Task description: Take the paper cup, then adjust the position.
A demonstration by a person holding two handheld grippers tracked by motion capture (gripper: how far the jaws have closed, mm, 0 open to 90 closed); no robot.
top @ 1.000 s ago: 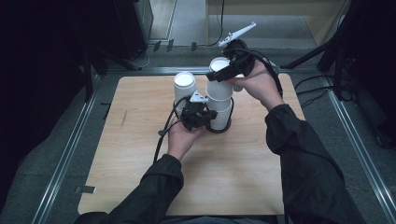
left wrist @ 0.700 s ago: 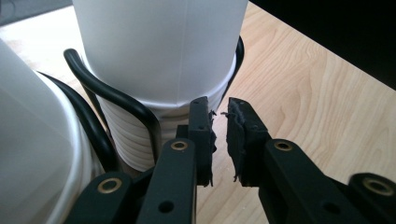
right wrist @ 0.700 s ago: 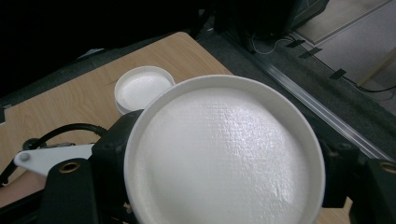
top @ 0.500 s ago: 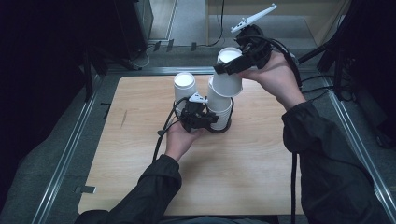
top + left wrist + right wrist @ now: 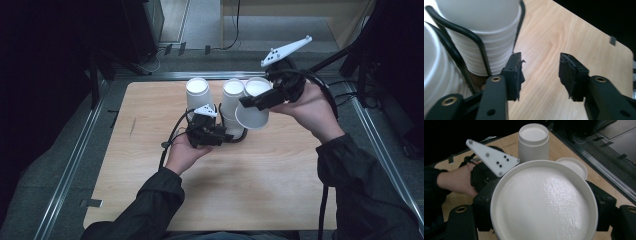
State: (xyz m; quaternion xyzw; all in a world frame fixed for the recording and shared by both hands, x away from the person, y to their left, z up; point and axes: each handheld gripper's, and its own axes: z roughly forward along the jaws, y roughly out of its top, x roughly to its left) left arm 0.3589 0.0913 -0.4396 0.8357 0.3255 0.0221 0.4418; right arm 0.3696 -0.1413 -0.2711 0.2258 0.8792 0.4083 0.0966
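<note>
Two stacks of inverted cups (image 5: 233, 107) are seen from above in a wire holder (image 5: 466, 35). The lifted cup (image 5: 253, 106) is clamped in the right gripper (image 5: 261, 99); its base is shown in the right gripper view. The left gripper (image 5: 540, 73), jaws just opened and empty, is shown beside the holder.

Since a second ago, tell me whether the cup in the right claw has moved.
Yes. The held cup, clamped in the right claw, has come off the cup stack and shifted to its right.
</note>
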